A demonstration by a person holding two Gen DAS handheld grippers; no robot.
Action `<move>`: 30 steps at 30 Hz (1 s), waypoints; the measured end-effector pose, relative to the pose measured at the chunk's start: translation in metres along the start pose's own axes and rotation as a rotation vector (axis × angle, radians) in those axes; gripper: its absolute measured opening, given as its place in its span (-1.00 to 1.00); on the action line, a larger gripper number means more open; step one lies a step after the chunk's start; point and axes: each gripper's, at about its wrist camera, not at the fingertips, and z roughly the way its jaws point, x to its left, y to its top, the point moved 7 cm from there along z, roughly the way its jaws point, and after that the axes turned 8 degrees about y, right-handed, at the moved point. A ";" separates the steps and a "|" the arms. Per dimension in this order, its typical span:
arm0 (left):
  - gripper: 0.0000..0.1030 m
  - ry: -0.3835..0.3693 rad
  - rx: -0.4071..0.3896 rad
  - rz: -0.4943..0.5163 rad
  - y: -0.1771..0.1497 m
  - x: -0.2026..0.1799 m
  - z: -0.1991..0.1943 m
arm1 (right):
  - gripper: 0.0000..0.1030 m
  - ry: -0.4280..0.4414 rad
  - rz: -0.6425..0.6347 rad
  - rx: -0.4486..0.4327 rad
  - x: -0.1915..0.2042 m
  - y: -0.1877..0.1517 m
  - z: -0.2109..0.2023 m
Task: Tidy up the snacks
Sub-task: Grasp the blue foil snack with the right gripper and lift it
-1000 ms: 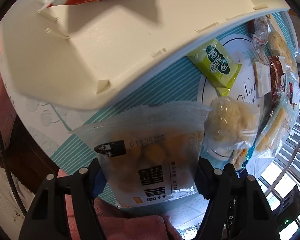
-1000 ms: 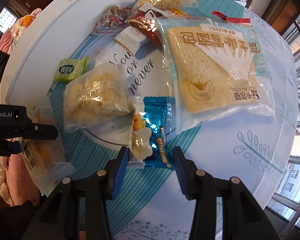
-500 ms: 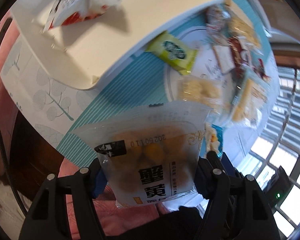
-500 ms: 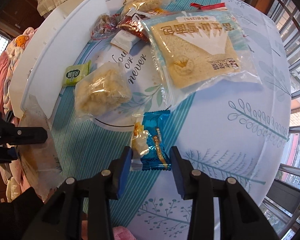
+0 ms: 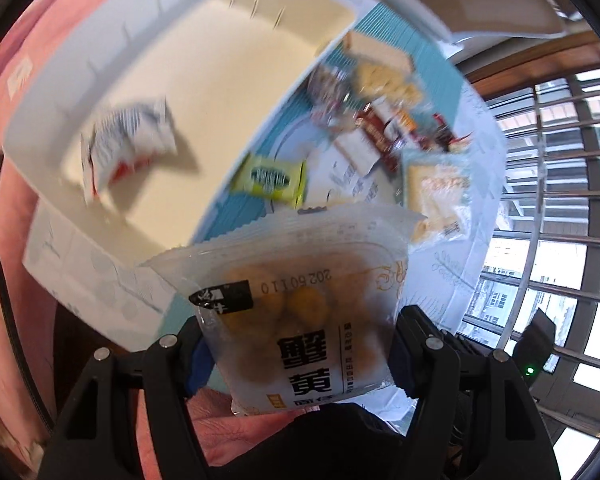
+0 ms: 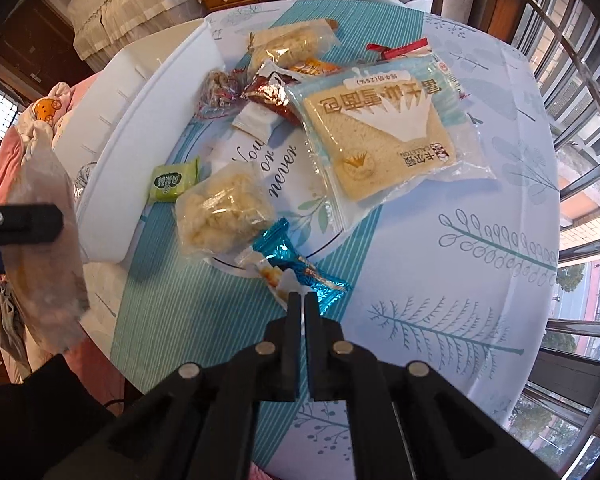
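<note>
My left gripper (image 5: pixel 296 354) is shut on a clear bag of yellow snack balls (image 5: pixel 300 300) and holds it in the air near the corner of the white tray (image 5: pixel 228 56). A red and white packet (image 5: pixel 128 148) lies in the tray. The bag also shows at the left of the right wrist view (image 6: pixel 44 248). My right gripper (image 6: pixel 300 304) is shut on the edge of a blue foil snack packet (image 6: pixel 296 264) on the round table (image 6: pixel 440 280).
On the table lie a green packet (image 6: pixel 174 180), a pale rice-crisp bag (image 6: pixel 224 208), a large sliced-bread bag (image 6: pixel 380 132), a white sachet (image 6: pixel 256 120) and several small wrapped snacks behind them (image 6: pixel 268 88). Window bars (image 6: pixel 572 80) stand to the right.
My left gripper has lifted the bag and swung so the tray's inside shows. My right gripper, open a second ago, has closed on the blue packet.
</note>
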 end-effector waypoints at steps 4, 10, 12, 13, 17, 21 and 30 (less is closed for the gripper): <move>0.33 -0.021 -0.081 0.065 0.014 0.003 -0.026 | -0.96 -0.008 0.072 -0.021 -0.006 0.005 0.003; 0.34 -0.041 -0.136 0.098 0.035 0.026 -0.054 | -0.29 -0.068 0.081 -0.004 -0.006 0.013 0.032; 0.34 -0.039 -0.144 0.097 0.042 0.035 -0.060 | -0.29 -0.099 0.063 0.006 -0.005 0.013 0.042; 0.34 -0.038 -0.148 0.095 0.045 0.040 -0.062 | -0.29 -0.103 0.059 0.011 -0.003 0.012 0.046; 0.34 -0.038 -0.156 0.092 0.057 0.058 -0.068 | -0.09 -0.120 0.042 0.023 0.005 0.011 0.059; 0.34 -0.037 -0.161 0.086 0.066 0.074 -0.071 | -0.04 -0.149 0.020 0.014 0.013 0.013 0.068; 0.34 -0.030 -0.157 0.097 0.086 0.108 -0.074 | -0.11 -0.231 0.008 0.006 0.024 0.018 0.082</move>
